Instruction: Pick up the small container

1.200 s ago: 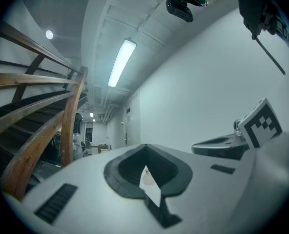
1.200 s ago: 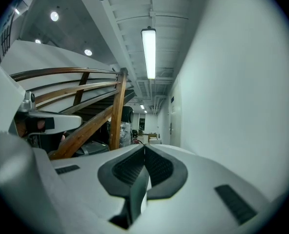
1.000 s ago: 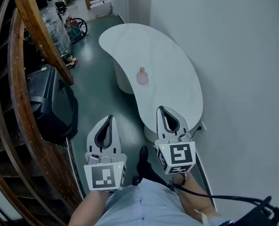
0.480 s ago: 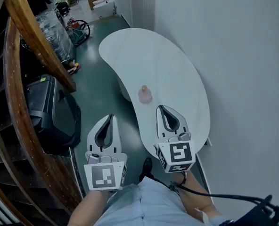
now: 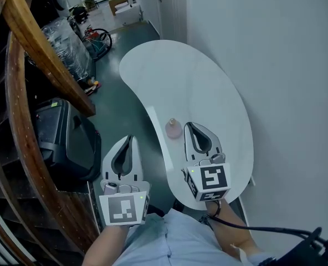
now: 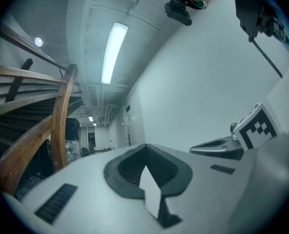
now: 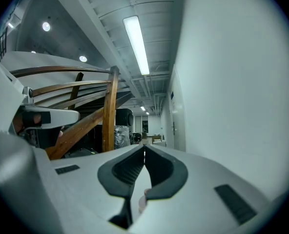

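We hold both grippers clenched and empty, seemingly lining up an approach: left gripper over the floor, right gripper just beside the small pink bottle standing on the white curved table.

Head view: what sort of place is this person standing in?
Likely a hallway beside a staircase: a wooden handrail curves past, a white table stands by a plain wall, and a strip light runs overhead.
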Demonstrator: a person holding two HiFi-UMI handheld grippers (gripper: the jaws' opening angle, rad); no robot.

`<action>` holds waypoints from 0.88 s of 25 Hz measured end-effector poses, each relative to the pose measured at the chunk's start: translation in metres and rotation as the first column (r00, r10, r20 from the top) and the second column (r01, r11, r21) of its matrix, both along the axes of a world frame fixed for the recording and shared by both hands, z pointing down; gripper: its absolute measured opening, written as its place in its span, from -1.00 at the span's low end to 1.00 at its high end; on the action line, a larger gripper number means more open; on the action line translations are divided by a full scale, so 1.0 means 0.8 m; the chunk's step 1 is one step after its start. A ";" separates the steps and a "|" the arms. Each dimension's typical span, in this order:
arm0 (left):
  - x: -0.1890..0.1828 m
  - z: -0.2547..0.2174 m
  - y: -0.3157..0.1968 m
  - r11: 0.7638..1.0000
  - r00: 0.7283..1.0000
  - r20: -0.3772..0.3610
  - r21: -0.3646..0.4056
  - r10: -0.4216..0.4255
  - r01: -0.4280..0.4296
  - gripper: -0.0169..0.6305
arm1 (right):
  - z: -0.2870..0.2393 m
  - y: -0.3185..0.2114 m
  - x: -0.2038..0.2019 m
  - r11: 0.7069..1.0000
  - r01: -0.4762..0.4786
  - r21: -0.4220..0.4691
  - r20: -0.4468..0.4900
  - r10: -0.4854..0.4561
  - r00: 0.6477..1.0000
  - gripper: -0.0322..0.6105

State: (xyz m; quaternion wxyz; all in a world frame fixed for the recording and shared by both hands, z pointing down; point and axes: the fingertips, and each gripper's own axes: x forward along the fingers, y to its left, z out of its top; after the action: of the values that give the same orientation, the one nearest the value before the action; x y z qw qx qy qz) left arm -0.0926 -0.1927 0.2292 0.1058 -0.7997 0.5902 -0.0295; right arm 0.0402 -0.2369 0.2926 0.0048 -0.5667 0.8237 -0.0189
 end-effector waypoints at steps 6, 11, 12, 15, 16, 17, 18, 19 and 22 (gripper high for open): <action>-0.011 0.027 -0.017 0.996 0.998 -0.054 -0.081 -0.040 0.035 -0.95 | 0.028 -0.020 -0.009 0.999 0.013 -0.047 -0.016 -0.014 1.000 -0.89; -0.021 0.052 -0.039 0.989 0.994 -0.100 -0.140 -0.051 0.036 -0.95 | 0.059 -0.034 -0.020 0.995 0.017 -0.101 -0.040 -0.022 0.999 -0.89; -0.023 0.056 -0.046 0.988 0.994 -0.098 -0.148 -0.047 0.033 -0.95 | 0.064 -0.038 -0.022 0.994 0.015 -0.111 -0.043 -0.020 0.999 -0.89; -0.027 0.077 -0.064 0.985 0.998 -0.058 -0.174 -0.021 0.011 -0.95 | 0.090 -0.047 -0.025 0.989 0.006 -0.146 -0.051 -0.014 0.999 -0.89; -0.028 0.087 -0.069 0.982 0.999 -0.044 -0.189 -0.010 0.002 -0.95 | 0.101 -0.050 -0.027 0.986 0.004 -0.164 -0.053 -0.013 0.998 -0.89; -0.029 0.098 -0.073 0.978 0.999 -0.034 -0.211 -0.001 -0.006 -0.95 | 0.114 -0.051 -0.028 0.983 0.003 -0.185 -0.054 -0.013 0.998 -0.89; -0.028 0.109 -0.076 0.973 0.999 -0.039 -0.232 0.004 -0.013 -0.95 | 0.125 -0.051 -0.029 0.978 0.002 -0.207 -0.054 -0.013 0.998 -0.89; -0.027 0.117 -0.080 0.971 0.999 -0.048 -0.239 0.013 -0.024 -0.95 | 0.135 -0.052 -0.030 0.974 0.001 -0.226 -0.052 -0.013 0.999 -0.89; -0.022 0.130 -0.090 0.968 0.998 -0.045 -0.244 0.043 -0.053 -0.95 | 0.154 -0.054 -0.030 0.965 -0.006 -0.262 -0.058 -0.009 0.998 -0.89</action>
State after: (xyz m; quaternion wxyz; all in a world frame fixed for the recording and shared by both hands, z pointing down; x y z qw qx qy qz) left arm -0.1101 -0.2645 0.3335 -0.0046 -0.8211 0.5646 -0.0839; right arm 0.0159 -0.2804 0.4159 -0.0945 -0.5621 0.8141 -0.1108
